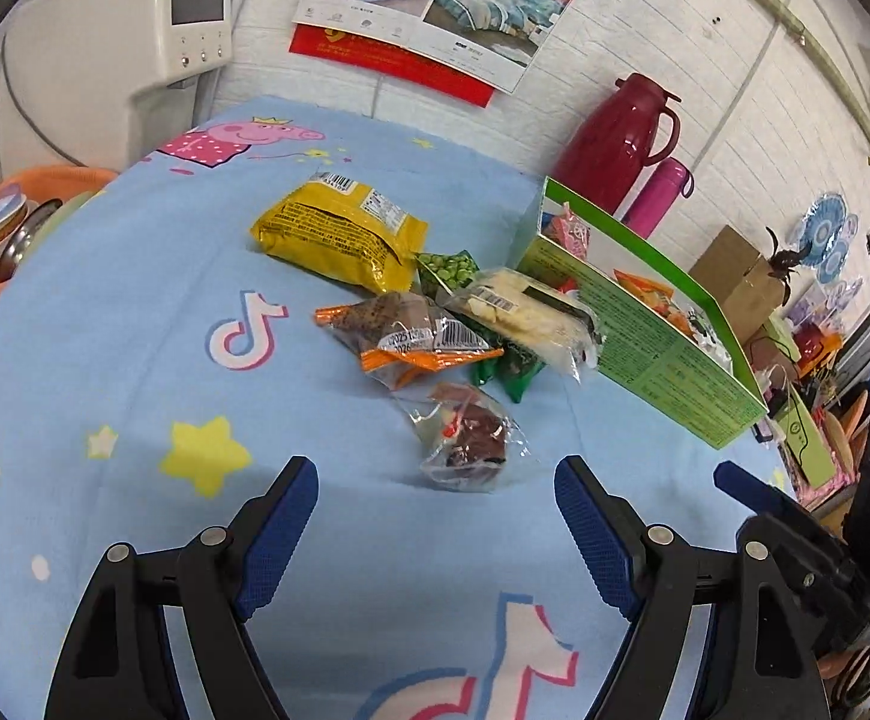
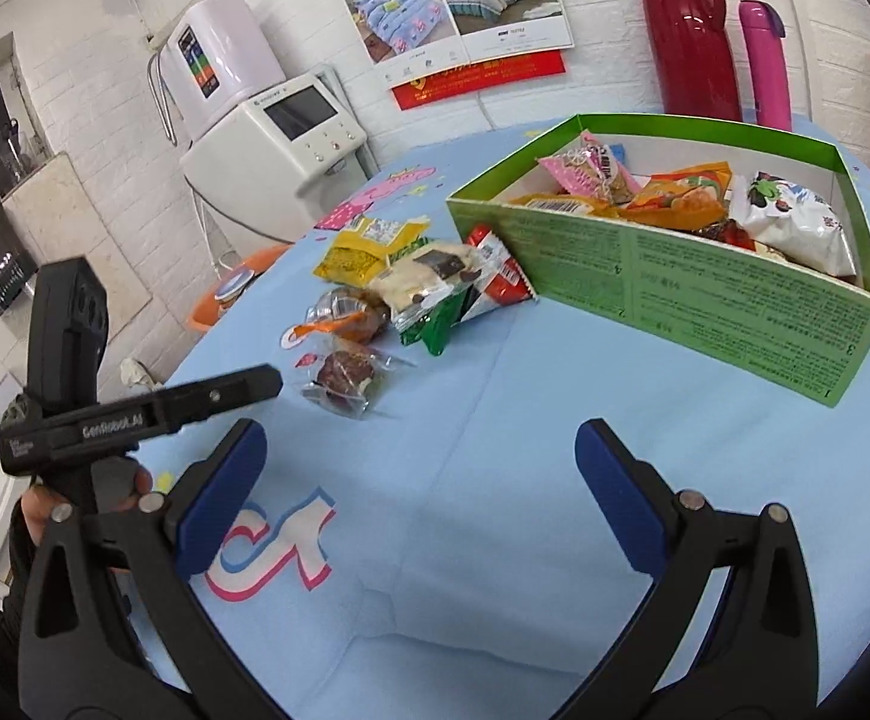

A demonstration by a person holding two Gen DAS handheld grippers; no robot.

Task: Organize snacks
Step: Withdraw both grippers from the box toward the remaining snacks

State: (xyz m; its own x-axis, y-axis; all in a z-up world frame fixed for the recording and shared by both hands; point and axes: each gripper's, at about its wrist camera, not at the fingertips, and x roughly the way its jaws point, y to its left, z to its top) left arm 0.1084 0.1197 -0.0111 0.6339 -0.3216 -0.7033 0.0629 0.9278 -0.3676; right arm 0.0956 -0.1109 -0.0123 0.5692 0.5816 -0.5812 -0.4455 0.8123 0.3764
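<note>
clear-wrapped brown snack [image 1: 468, 450] lies crinkled before the green box [image 1: 663, 354].

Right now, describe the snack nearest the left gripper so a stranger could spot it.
Start at the open green cardboard box on the blue tablecloth. Loose packets lie beside it; the clear crinkly wrapper holding a dark brown cake lies alone, nearest the left gripper, apart from the pile.

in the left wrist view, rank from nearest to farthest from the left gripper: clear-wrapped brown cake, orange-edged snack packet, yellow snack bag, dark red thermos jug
1. Clear-wrapped brown cake, just ahead of the left gripper, whose jaws stand open.
2. Orange-edged snack packet, behind the cake, slightly left.
3. Yellow snack bag, farther back, left of centre.
4. Dark red thermos jug, at the wall, far right.
</note>
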